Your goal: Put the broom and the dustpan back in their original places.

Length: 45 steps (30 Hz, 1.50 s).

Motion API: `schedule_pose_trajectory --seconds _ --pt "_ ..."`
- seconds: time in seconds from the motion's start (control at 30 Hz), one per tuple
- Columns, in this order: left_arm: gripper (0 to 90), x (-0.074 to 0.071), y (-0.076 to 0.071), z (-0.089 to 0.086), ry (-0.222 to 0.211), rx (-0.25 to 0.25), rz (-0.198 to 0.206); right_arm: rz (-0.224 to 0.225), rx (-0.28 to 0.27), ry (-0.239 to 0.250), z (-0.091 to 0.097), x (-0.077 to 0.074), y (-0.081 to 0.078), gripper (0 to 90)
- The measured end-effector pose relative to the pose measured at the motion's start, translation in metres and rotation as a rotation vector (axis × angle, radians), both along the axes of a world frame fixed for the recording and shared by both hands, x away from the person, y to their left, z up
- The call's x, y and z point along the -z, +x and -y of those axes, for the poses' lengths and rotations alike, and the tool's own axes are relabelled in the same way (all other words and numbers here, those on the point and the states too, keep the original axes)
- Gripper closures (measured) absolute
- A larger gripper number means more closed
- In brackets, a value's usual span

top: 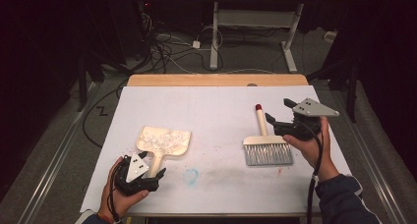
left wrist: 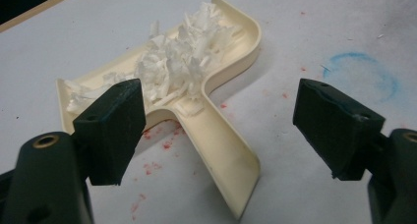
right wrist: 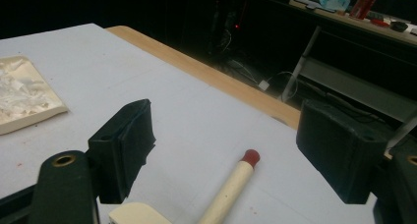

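Observation:
A cream dustpan lies left of centre on the white sheet, its tray heaped with white paper shreds. Its handle points toward the near edge. My left gripper stands open just short of that handle's end, nothing between its jaws. A cream hand brush with grey bristles lies at the right, its red-tipped handle pointing away. My right gripper hovers open beside the brush handle, on its right, a little above the table; in the right gripper view the handle lies between the jaws, untouched.
A white sheet covers a wooden table. A faint blue ring and red specks mark the sheet near the front. Beyond the far edge are a table frame and cables on the floor.

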<state>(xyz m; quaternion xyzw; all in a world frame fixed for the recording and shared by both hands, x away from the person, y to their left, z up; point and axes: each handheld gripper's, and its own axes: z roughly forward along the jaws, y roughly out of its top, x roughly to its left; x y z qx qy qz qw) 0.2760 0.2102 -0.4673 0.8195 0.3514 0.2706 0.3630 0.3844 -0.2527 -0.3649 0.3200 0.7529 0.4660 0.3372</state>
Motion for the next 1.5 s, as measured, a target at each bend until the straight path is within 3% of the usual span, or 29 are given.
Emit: schedule_pose_trajectory --seconds 0.97,1.5 --pt "19.2 0.0 0.0 0.003 0.018 0.015 0.009 0.052 -0.007 -0.032 0.026 0.0 -0.053 22.9" --pt "19.3 0.001 0.002 0.006 0.025 0.024 0.006 0.054 -0.008 -0.069 0.038 0.014 -0.076 22.5"
